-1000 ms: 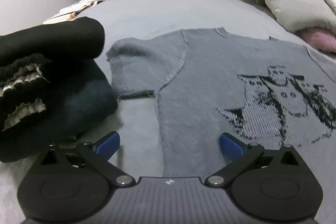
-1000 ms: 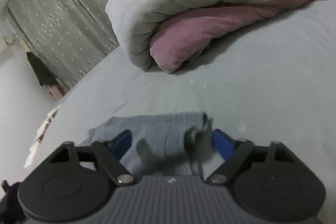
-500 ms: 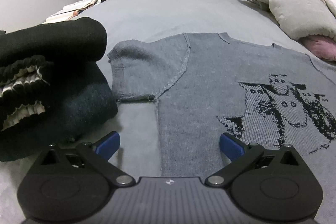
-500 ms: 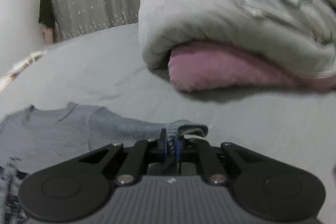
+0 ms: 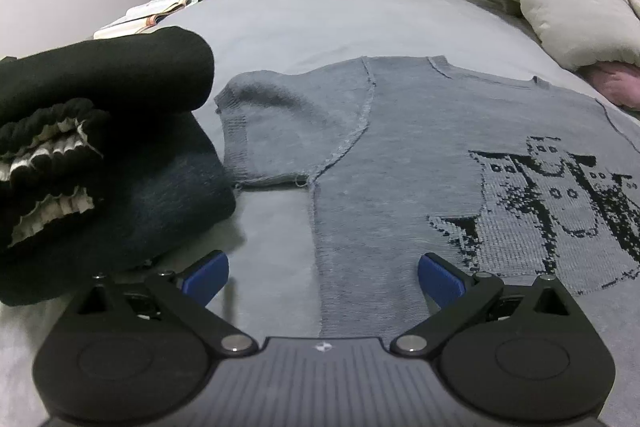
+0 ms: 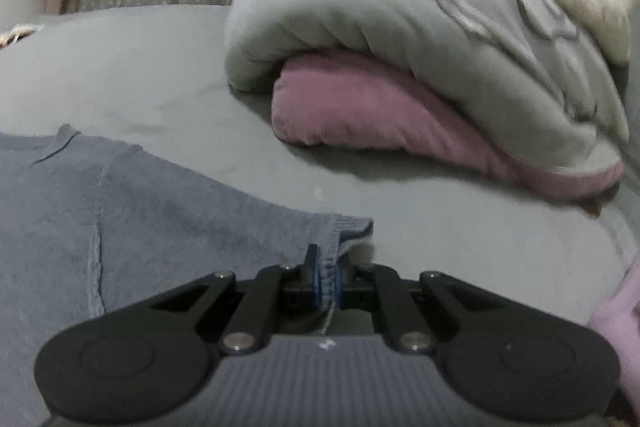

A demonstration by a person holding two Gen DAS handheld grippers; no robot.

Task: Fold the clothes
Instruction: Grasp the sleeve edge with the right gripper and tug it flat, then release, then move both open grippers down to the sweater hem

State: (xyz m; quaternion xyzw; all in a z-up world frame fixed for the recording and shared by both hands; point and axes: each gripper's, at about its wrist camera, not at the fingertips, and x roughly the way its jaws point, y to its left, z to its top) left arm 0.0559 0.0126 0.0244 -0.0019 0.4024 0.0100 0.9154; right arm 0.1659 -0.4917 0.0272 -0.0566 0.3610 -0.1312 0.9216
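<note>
Lying flat on the grey bed (image 5: 320, 15): grey knit sweater (image 5: 400, 155), printed front facing up, its left sleeve (image 5: 280, 135) spreading out just beside a pile of folded dark clothes (image 5: 100, 147) at the left. Hovering over the near hem: left tongs (image 5: 322, 277), spread wide, gripping nothing. Pinching the cuff of the sweater's right sleeve (image 6: 224, 227): right tongs (image 6: 327, 277), pressed together. Sitting far right: rolled grey and pink duvet (image 6: 400, 67).

Both wrist cameras look low and close across the bed (image 5: 320, 15), sharing the grey sweater (image 5: 400, 131) and quilt (image 6: 360, 7)
</note>
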